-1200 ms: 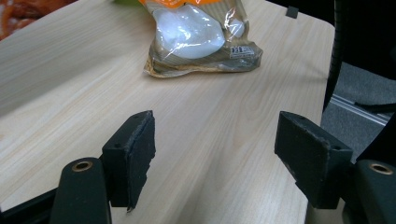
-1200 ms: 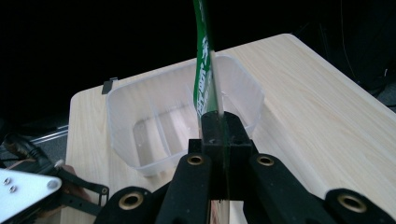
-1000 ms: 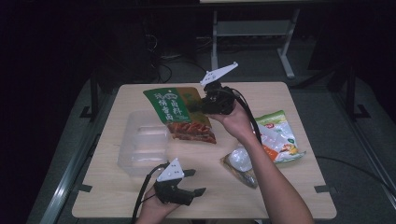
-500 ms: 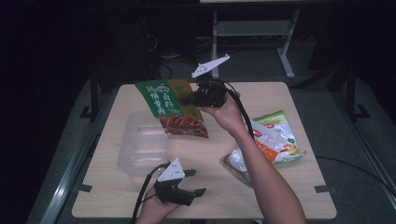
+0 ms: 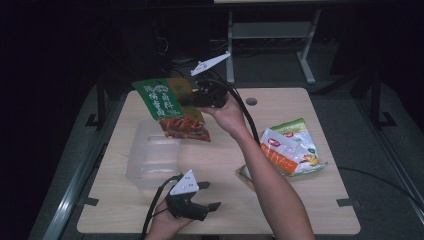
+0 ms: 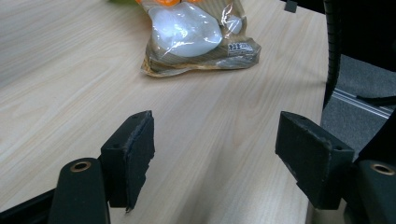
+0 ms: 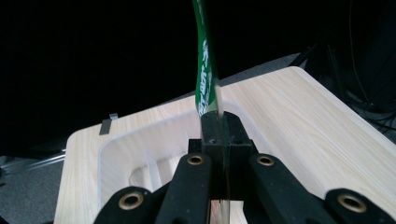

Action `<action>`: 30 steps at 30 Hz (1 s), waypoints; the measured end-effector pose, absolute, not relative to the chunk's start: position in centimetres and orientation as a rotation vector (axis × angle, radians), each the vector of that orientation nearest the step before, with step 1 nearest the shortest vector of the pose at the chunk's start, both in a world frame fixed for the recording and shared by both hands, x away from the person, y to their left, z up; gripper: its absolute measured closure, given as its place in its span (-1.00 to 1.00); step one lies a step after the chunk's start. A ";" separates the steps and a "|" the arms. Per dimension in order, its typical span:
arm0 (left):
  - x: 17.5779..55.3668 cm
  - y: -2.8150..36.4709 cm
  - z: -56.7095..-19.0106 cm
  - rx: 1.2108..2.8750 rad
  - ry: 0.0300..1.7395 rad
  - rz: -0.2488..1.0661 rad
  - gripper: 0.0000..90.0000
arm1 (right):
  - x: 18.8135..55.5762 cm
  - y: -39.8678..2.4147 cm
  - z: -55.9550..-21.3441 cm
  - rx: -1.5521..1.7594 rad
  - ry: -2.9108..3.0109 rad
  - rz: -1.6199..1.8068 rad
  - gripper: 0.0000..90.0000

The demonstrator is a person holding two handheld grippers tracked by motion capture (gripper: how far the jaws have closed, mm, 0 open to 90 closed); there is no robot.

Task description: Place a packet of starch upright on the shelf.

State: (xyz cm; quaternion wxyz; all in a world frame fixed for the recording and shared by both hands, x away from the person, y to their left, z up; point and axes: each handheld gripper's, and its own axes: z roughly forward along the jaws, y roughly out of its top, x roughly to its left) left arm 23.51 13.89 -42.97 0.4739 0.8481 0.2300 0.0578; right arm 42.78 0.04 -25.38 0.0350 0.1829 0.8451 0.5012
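Note:
A green and orange snack bag (image 5: pixel 170 107) hangs in the air above the far left of the table, with my right gripper (image 5: pixel 196 99) shut on its edge. In the right gripper view the bag's green edge (image 7: pixel 204 70) stands up between the closed jaws of that gripper (image 7: pixel 219 135), over a clear plastic tray (image 7: pixel 140 154). That tray (image 5: pixel 150 159) lies on the table under the bag. My left gripper (image 5: pixel 212 196) rests near the front edge, open with nothing in it (image 6: pixel 215 158).
A clear packet with a white lump (image 6: pixel 196 37) lies ahead of the left gripper. A green, white and orange snack bag (image 5: pixel 292 148) lies at the table's right. The right forearm (image 5: pixel 265 175) crosses the table's middle. A cable hole (image 5: pixel 251 101) sits at the back.
The right gripper has lifted the green and orange bag off the table and carried it left and up, over the tray. The left gripper has stayed put.

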 end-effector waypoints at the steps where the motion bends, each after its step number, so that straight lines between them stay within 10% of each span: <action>1: 23.5 13.9 -43.0 2.075 0.563 0.141 -0.38 | 42.8 0.0 -25.4 0.562 2.597 1.540 1.00; 30: 23.7 14.3 -43.3 2.092 0.568 0.155 -0.39 | 47.6 8.3 -29.4 0.682 2.632 1.594 1.00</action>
